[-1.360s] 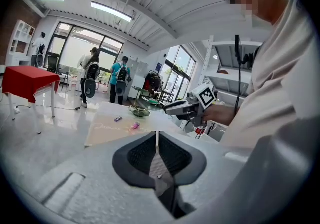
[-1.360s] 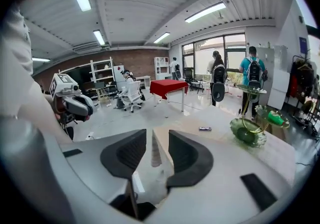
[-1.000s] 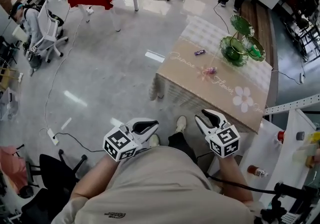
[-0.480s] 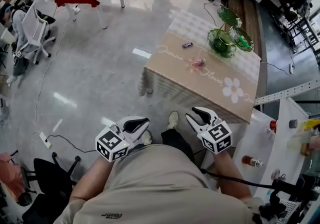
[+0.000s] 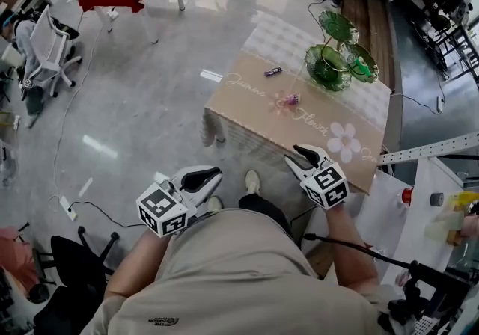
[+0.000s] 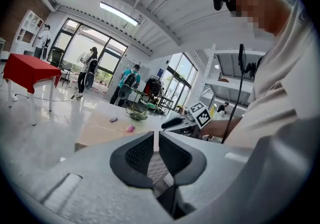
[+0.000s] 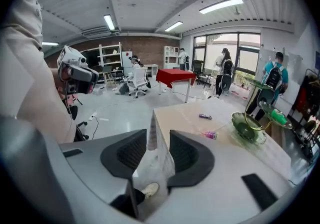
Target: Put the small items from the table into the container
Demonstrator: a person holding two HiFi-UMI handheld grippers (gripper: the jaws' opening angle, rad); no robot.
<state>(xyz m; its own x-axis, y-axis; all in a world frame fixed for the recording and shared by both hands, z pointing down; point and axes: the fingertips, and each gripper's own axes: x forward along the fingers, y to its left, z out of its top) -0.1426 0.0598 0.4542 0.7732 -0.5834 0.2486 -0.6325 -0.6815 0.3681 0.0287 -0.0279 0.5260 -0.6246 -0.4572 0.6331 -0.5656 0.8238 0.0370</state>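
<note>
Pink item (image 5: 292,99): nearer of the two small items we see, mid-table, well apart from both grippers; nothing held yet.

Near to far:
(a) Left gripper (image 5: 217,173), over the floor (image 5: 150,117) short of the table's near-left corner; jaws closed to a slit, nothing betw. them.
(b) Right gripper (image 5: 294,155), just at the near edge of the table (image 5: 247,98); jaws parted & empty, only tabletop showing thru the gap.
(c) Pink item again: ahead & slightly right of the right jaws. Long axis approx. across that gripper's line of sight, though too small to fix.
(d) Dark item (image 5: 272,71), farther in, nearer the left edge.
(e) Container (image 5: 326,68), a green tiered glass dish by the far edge, right of both items.

Key relation: the right gripper is nearer the pink item, so we judge it the likelier to reach fwd.

Vs. one sec. earlier: the right gripper has come up to the near edge, where it was well short. Items & container keep their spots on the table. Jaw states unchanged.
</note>
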